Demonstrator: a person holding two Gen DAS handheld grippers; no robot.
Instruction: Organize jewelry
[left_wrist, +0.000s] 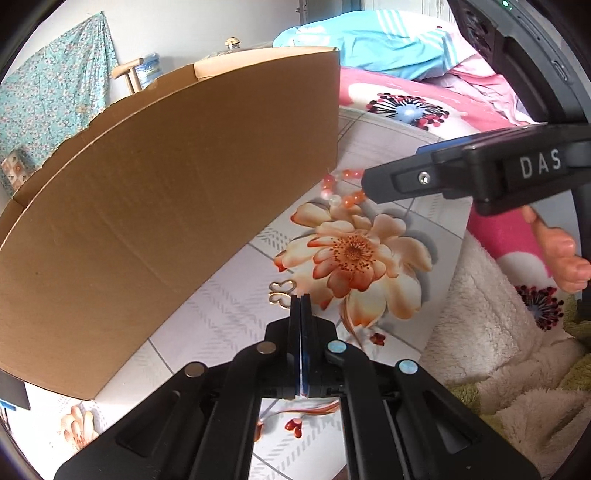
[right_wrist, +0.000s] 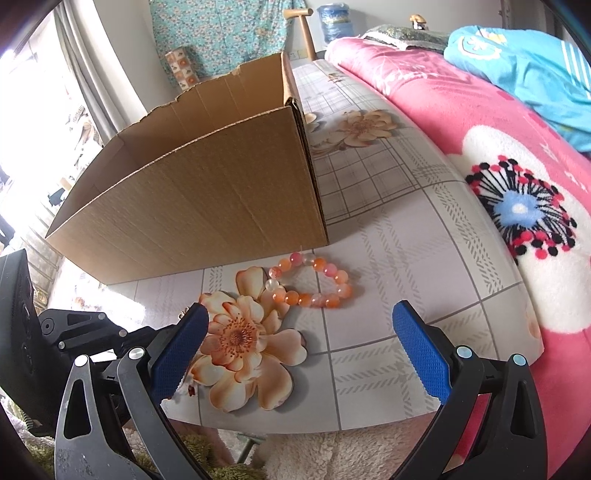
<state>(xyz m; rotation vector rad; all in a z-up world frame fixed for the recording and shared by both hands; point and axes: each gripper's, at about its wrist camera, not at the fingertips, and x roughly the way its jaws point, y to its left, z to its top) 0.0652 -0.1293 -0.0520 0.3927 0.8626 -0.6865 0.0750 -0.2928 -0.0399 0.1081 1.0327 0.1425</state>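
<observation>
Left gripper (left_wrist: 301, 297) clenched on gold clip (left_wrist: 280, 293) at its tips; right gripper (right_wrist: 295, 325) released, bead bracelet (right_wrist: 314, 282) just ahead, ungrasped; neither yet in cardboard box (right_wrist: 207, 192).

A floral-print table (right_wrist: 388, 229) carries a cardboard box (right_wrist: 207, 199), bead bracelet (right_wrist: 314, 282) and gold ornament (left_wrist: 280, 293).

Bracelet (right_wrist: 314, 280) lies on the table (right_wrist: 406, 258) just before the box (right_wrist: 207, 206).
</observation>
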